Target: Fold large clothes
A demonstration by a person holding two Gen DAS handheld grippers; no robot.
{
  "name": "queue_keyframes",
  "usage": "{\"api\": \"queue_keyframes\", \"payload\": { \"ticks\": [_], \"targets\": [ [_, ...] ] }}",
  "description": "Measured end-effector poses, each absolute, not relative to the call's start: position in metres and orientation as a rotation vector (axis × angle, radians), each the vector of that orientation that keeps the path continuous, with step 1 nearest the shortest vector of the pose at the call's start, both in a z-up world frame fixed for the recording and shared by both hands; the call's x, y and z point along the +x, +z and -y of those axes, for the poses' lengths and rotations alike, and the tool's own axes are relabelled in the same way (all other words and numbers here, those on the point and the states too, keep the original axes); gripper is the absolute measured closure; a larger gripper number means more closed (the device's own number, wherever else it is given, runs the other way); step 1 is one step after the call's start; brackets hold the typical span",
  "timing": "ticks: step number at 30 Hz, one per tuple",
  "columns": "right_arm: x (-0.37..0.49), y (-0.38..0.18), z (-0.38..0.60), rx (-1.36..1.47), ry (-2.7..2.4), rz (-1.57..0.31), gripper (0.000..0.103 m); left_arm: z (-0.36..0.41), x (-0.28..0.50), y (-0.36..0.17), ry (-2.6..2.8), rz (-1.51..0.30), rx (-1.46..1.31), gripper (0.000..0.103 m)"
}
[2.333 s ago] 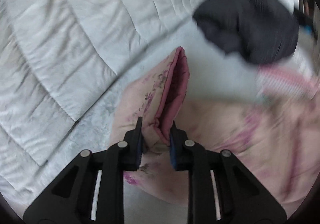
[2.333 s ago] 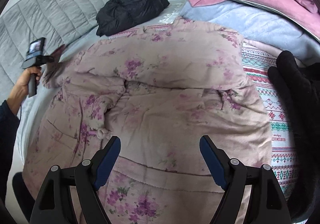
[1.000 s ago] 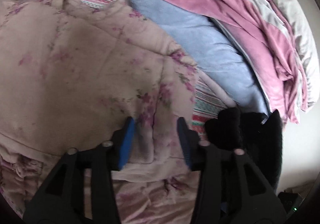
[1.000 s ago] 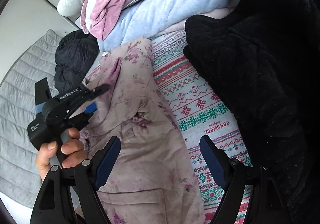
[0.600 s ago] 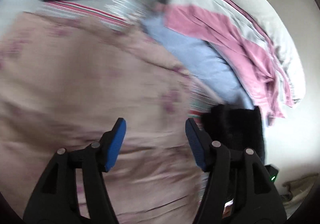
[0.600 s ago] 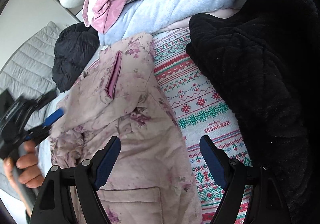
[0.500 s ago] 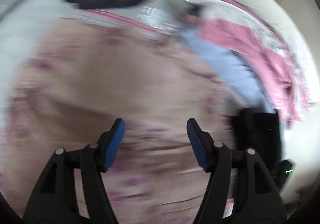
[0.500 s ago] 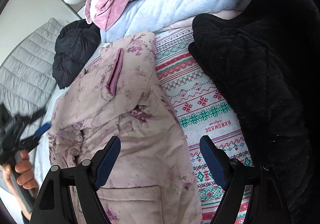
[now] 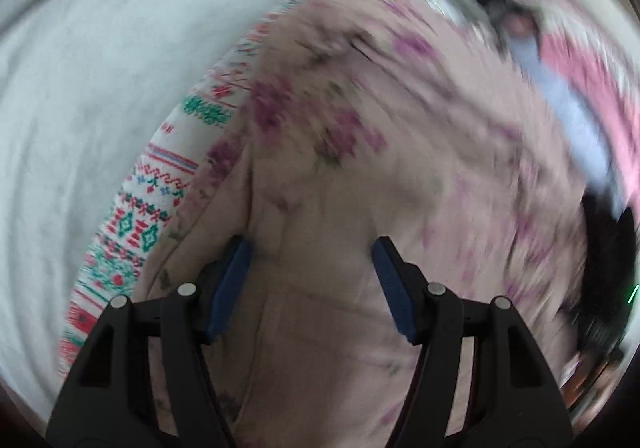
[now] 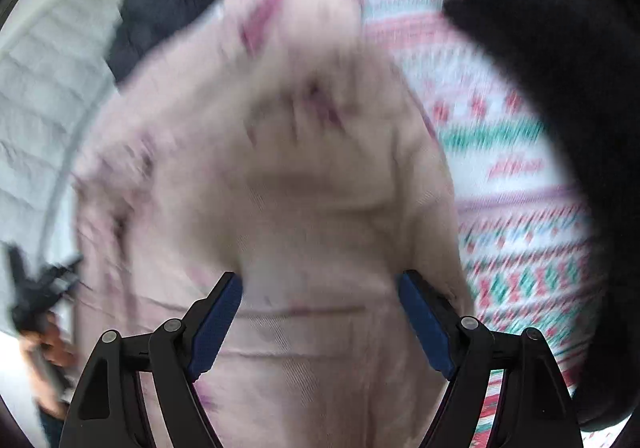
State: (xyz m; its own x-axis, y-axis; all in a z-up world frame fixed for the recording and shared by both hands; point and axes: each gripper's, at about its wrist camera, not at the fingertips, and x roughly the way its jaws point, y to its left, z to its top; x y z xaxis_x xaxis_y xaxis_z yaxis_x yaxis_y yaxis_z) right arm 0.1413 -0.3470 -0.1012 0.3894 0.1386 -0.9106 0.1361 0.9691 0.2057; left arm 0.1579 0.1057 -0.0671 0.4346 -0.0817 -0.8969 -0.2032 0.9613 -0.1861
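A pale pink floral padded garment (image 9: pixel 360 175) lies folded lengthwise on a patterned knit blanket (image 9: pixel 152 183). My left gripper (image 9: pixel 312 260) hangs open over the garment's lower half, its blue pads wide apart and empty. In the right wrist view the same garment (image 10: pixel 304 175) fills the middle, blurred. My right gripper (image 10: pixel 320 292) is open just above it, nothing between its pads. The other gripper (image 10: pixel 36 288), held in a hand, shows at the far left edge of that view.
A black fleece garment (image 10: pixel 560 79) lies right of the pink one on the knit blanket (image 10: pixel 512 167). A dark puffy jacket (image 10: pixel 160 7) sits at the far end. Grey quilted bedding (image 9: pixel 80 67) lies to the left. Pink and light-blue clothes (image 9: pixel 572 87) are piled at the back right.
My left gripper let go of the garment's edge, opened wider and swept left across it. The right gripper dropped closer to the garment and tilted down.
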Motion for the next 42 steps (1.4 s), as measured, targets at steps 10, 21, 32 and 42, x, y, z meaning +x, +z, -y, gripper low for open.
{"api": "queue_keyframes", "payload": {
  "ticks": [10, 21, 32, 42],
  "targets": [
    [0.123, -0.081, 0.316, 0.095, -0.032, -1.07, 0.02, -0.142, 0.122, -0.06, 0.113, -1.141, -0.347, 0.036],
    [0.129, -0.067, 0.276, 0.097, 0.095, -0.988, 0.08, -0.166, 0.098, -0.075, 0.13, -1.16, -0.376, 0.036],
    [0.152, -0.038, 0.173, -0.032, 0.339, -0.817, 0.08, -0.166, 0.091, -0.073, 0.144, -1.167, -0.359, 0.036],
    [0.201, -0.103, 0.117, -0.194, 0.326, -0.977, 0.083, -0.163, 0.096, -0.076, 0.13, -1.182, -0.333, 0.036]
  ]
}}
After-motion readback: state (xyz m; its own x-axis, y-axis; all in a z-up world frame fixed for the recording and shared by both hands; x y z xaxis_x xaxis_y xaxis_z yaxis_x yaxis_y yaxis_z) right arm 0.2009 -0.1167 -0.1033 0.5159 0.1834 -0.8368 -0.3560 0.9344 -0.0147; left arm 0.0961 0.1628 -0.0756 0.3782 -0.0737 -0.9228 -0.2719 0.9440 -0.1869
